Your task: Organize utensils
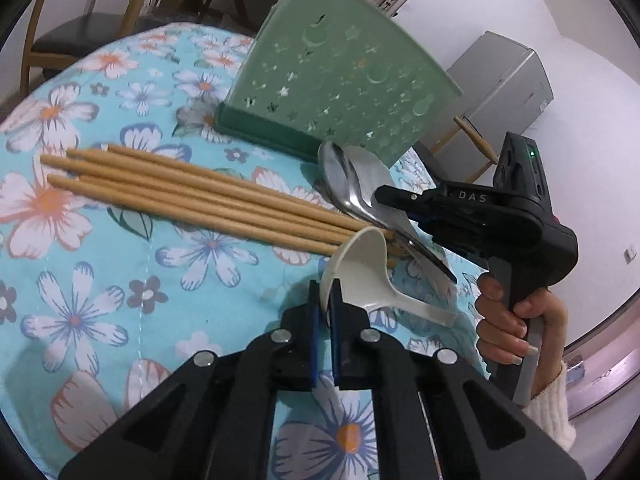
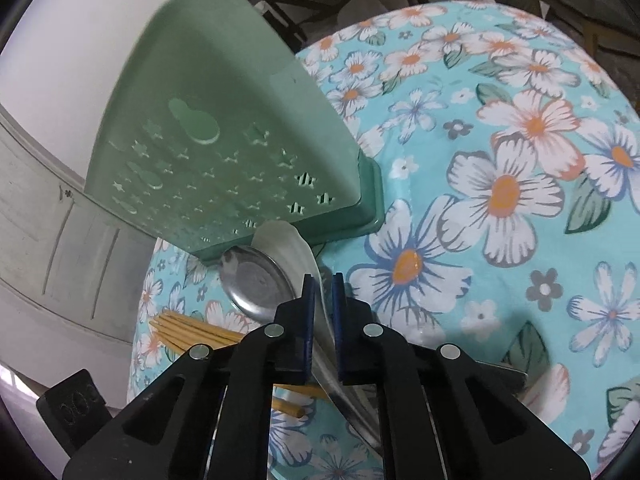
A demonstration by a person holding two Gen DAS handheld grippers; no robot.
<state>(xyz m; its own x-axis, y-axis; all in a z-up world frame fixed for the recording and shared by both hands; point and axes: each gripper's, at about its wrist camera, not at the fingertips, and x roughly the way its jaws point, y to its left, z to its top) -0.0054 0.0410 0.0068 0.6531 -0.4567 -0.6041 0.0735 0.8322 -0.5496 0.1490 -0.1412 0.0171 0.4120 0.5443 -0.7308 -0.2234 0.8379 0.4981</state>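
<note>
My left gripper [image 1: 326, 290] is shut on the rim of a white ceramic spoon [image 1: 360, 264], whose handle points right over the cloth. My right gripper [image 2: 322, 280] is shut on the handle of a metal spoon [image 2: 256, 280]. A second pale metal spoon [image 2: 288, 240] lies against the first, and its bowl touches the base of the green star-punched utensil holder [image 2: 224, 140]. In the left wrist view the metal spoons [image 1: 348, 176] rest beside that holder [image 1: 340, 80]. Several wooden chopsticks [image 1: 180, 188] lie side by side on the table to the left.
A turquoise floral tablecloth [image 1: 120, 280] covers the round table. A wooden chair [image 1: 72, 40] stands behind it. A grey cabinet [image 1: 504, 92] is at the back right. A person's hand [image 1: 516, 320] in a white sleeve grips the right tool.
</note>
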